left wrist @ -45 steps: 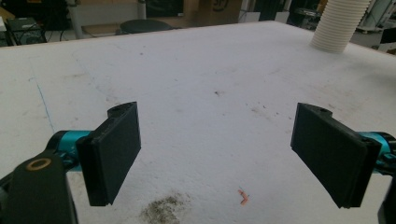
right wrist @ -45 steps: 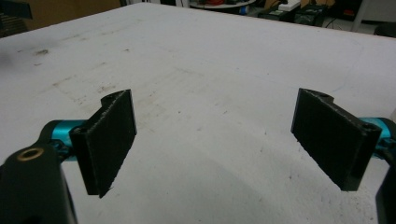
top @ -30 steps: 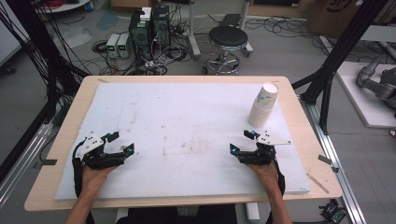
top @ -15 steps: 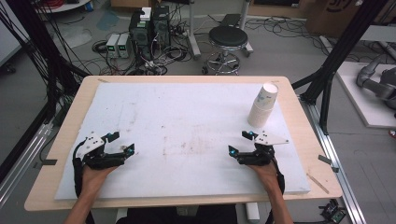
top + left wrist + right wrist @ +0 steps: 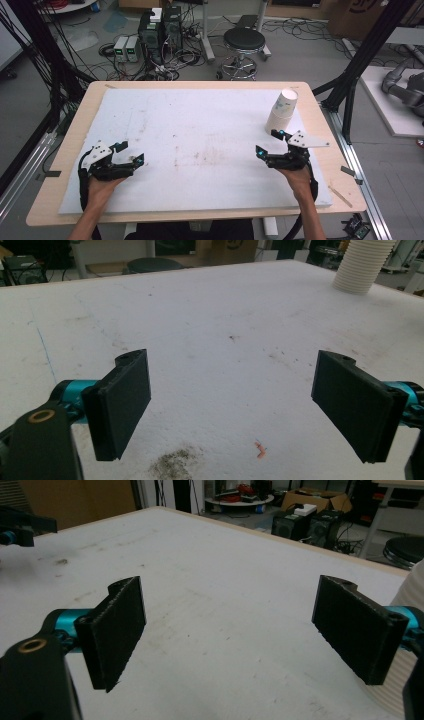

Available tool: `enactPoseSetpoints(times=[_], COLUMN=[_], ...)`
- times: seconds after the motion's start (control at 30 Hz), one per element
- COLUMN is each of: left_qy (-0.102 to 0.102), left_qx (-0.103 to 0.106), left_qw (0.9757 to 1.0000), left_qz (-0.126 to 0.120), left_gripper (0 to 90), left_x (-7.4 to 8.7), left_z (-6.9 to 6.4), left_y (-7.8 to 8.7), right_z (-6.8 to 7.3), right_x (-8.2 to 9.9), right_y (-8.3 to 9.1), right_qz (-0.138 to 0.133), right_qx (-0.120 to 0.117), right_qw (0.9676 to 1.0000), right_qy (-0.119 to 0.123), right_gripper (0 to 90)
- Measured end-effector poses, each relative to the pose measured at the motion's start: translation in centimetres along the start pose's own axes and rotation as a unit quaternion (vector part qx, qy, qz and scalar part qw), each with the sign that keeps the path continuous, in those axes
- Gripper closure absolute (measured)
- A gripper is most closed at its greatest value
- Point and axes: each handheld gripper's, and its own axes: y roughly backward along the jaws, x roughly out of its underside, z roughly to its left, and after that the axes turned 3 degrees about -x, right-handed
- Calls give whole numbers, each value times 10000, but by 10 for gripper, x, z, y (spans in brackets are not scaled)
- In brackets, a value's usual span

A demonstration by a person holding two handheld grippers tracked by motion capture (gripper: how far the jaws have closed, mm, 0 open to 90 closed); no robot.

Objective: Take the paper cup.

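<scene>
At the near edge of the white sheet [image 5: 200, 125], the left gripper [image 5: 131, 152] rests with its jaws wide apart and nothing between them. The right gripper [image 5: 267, 141] is likewise wide open and empty, just short of the stack of paper cups [image 5: 281, 111]. That stack stands upright near the table's far right side.

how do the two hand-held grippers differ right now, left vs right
The right hand-held gripper sits next to the stack of paper cups; the left hand-held gripper is far from it, near the table's left edge. The right one's grey plate points right, the left one's points left. Both have open, empty jaws above the white foam sheet.
</scene>
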Motion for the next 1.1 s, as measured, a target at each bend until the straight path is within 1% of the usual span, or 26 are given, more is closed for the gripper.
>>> enactPoseSetpoints(times=[0.03, 0.07, 0.1, 0.33, 0.4, 0.57, 0.67, 0.77, 0.8, 0.83, 0.87, 0.9, 0.93, 0.97, 1.0, 1.07, 1.1], left_qy=[-1, -1, -17, -42, -57, -68, -70, -65, -71, -62, -66, -69, -69, -66, -66, -48, -49], left_qx=[0, 0, -2, 11, 12, 7, 7, 2, 4, 4, 1, 8, 9, 16, 16, 13, 11], left_qw=[10000, 10000, 10000, 10000, 10000, 10000, 10000, 10000, 10000, 10000, 10000, 10000, 10000, 10000, 10000, 10000, 10000], left_qz=[-7, -7, -9, 17, 7, 8, 8, 4, 10, 7, 3, -5, -4, -6, -6, -7, -6], left_gripper=[160, 160, 160, 160, 160, 160, 160, 160, 160, 160, 160, 160, 160, 160, 160, 160, 160], left_x=[0, 0, 0, 0, 0, 0, 0, 0, 0, 0, 0, 0, 0, 0, 0, 0, 0], left_z=[0, 0, 0, -1, -1, -2, -1, -1, -1, -1, -1, -1, -1, -1, -1, -1, -1], left_y=[0, 0, 0, 0, 0, 0, 0, 0, 0, 0, 0, 0, 0, 0, 0, 0, 0], right_z=[-2, -2, -5, -18, -20, -28, -35, -45, -45, -53, -53, -61, -65, -69, -69, -78, -81], right_x=[-5, -5, -17, -55, -65, -81, -91, -100, -100, -107, -107, -112, -115, -117, -117, -125, -127], right_y=[3, 3, 9, 23, 25, 27, 28, 29, 29, 30, 30, 30, 30, 30, 30, 31, 31], right_qz=[-8, -8, -41, -138, -150, -63, -17, 47, 47, 111, 111, 135, 141, 166, 166, 225, 268], right_qx=[13, 13, 36, 148, 143, 191, 240, 238, 238, 214, 214, 186, 157, 129, 129, 121, 133], right_qw=[10000, 10000, 10000, 9994, 9995, 9992, 9992, 9993, 9993, 9994, 9994, 9994, 9995, 9996, 9996, 9995, 9994], right_qy=[20, 20, 67, 267, 249, 334, 324, 284, 284, 256, 256, 264, 244, 194, 194, 200, 199], right_gripper=[141, 141, 141, 140, 140, 140, 140, 140, 140, 140, 140, 139, 140, 140, 140, 140, 140])
